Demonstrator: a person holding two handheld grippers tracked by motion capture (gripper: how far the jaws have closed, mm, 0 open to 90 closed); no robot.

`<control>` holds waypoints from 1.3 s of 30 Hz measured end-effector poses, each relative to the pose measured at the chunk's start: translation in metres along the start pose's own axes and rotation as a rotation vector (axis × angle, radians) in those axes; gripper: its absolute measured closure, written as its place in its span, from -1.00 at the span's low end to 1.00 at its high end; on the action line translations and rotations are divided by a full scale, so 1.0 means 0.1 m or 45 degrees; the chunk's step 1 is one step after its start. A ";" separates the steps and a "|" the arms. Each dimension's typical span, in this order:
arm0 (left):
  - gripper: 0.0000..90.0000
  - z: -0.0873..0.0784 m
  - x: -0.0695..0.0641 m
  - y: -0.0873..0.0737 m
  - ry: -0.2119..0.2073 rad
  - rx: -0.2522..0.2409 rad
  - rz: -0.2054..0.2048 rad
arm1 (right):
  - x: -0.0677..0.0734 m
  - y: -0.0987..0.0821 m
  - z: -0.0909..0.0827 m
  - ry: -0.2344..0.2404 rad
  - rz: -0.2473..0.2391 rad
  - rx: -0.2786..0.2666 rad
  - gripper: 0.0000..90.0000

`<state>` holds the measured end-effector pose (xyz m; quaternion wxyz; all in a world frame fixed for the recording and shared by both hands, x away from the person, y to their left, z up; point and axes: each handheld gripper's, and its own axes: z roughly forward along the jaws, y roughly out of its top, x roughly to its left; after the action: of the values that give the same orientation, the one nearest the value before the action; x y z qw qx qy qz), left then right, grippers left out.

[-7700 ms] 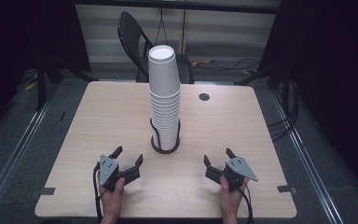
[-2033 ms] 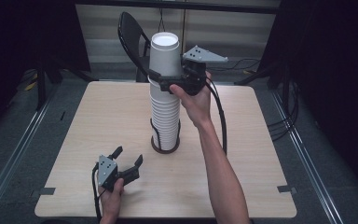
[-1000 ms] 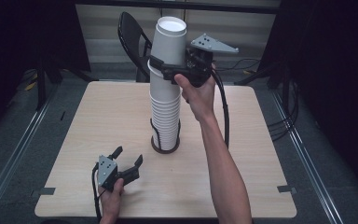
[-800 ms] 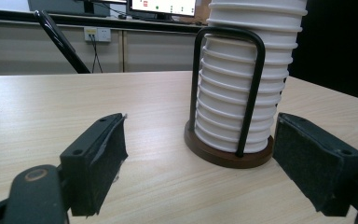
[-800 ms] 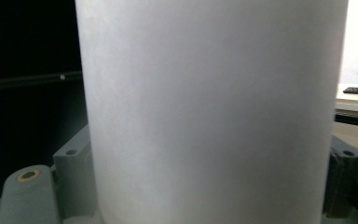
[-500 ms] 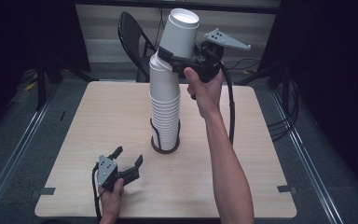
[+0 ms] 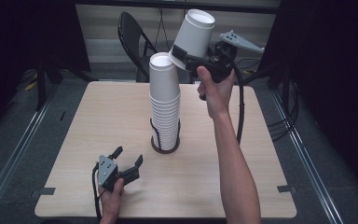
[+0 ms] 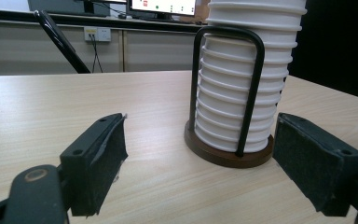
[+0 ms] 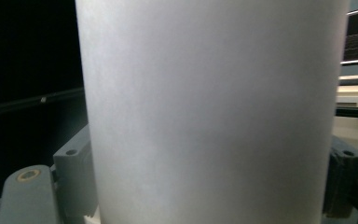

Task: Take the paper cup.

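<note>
A white paper cup [image 7: 194, 33] hangs tilted in the air, just at two o'clock of the stack of cups [image 7: 164, 105], clamped near its base by the right claw [image 7: 186, 57]. The stack stands in a wire holder [image 8: 228, 116] mid-surface [image 7: 270, 154]. The step looks like unstacking; next the cup needs a clear spot. The left claw [image 7: 127, 157], spread wide and empty, rests at seven o'clock.
</note>
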<state>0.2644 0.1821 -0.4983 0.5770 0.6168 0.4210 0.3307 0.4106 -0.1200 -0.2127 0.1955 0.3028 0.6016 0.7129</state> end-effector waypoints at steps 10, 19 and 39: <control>-0.64 0.00 0.00 0.00 -0.001 0.002 0.000 | -0.17 -0.08 -0.25 -0.074 0.070 -0.001 -0.66; -0.63 0.01 0.00 0.00 0.009 0.005 -0.014 | -0.31 -0.34 -0.45 -0.119 0.134 0.039 -0.66; -0.65 0.06 -0.10 0.05 -0.168 0.050 -0.029 | -0.22 -0.98 -0.79 -0.126 0.239 0.151 -0.66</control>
<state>0.2659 0.1711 -0.4929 0.5948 0.6437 0.3956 0.2744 0.3655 -0.1728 -0.3202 0.1391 0.4036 0.6014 0.6753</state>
